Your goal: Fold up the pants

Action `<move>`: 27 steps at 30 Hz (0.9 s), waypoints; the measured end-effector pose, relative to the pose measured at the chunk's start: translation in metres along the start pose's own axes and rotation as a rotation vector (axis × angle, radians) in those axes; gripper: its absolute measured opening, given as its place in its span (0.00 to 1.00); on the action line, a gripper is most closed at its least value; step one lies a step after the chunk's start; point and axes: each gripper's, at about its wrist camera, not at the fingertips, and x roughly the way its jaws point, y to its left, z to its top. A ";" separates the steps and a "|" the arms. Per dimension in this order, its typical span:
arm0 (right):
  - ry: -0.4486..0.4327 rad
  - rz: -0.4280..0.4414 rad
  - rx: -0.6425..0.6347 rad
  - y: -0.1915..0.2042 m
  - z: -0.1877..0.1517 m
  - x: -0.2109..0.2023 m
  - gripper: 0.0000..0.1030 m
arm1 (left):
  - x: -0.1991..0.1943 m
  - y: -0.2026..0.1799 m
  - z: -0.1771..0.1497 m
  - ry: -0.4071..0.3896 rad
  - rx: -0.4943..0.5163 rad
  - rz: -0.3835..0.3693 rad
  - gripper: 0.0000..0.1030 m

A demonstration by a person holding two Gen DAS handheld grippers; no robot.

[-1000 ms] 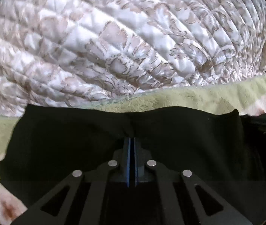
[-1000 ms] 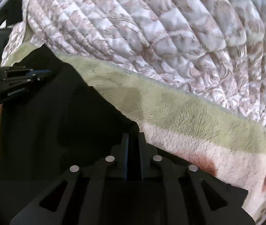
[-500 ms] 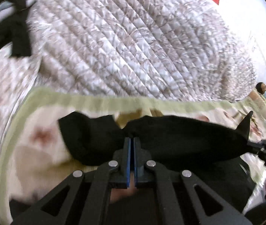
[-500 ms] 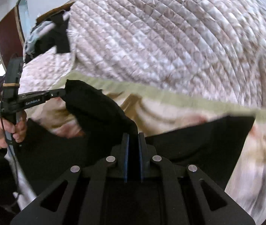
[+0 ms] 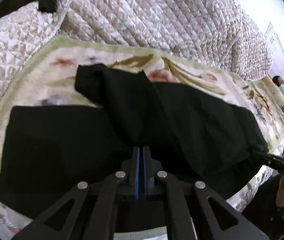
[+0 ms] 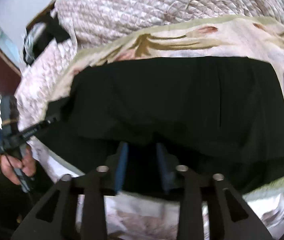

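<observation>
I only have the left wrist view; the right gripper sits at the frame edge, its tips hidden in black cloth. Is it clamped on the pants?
Observer: No. Its own camera shows the right gripper opening, blue pads apart, with the pants edge lying across the tips.
Operator: What's behind my left gripper?
Observer: A hand grips its handle; the left gripper tip meets the pants' corner.

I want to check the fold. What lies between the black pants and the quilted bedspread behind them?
A floral blanket with a green border lies between the black pants and the quilted bedspread, in both wrist views.
</observation>
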 end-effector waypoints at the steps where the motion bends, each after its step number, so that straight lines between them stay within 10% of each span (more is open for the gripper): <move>1: -0.018 0.011 0.018 -0.001 -0.004 -0.005 0.44 | -0.004 -0.001 0.003 -0.016 0.006 0.009 0.10; 6: -0.063 0.006 0.150 -0.018 -0.015 -0.015 0.46 | 0.003 -0.016 0.032 -0.057 0.058 0.022 0.45; 18: -0.153 0.008 0.408 -0.064 -0.023 -0.030 0.46 | 0.104 -0.034 0.085 0.052 0.174 0.153 0.48; 24: -0.250 -0.041 0.505 -0.084 -0.019 -0.040 0.46 | 0.104 -0.032 0.084 0.023 0.181 0.138 0.07; 27: -0.252 -0.054 0.550 -0.094 -0.016 -0.036 0.46 | 0.086 -0.027 0.083 -0.032 0.153 0.121 0.04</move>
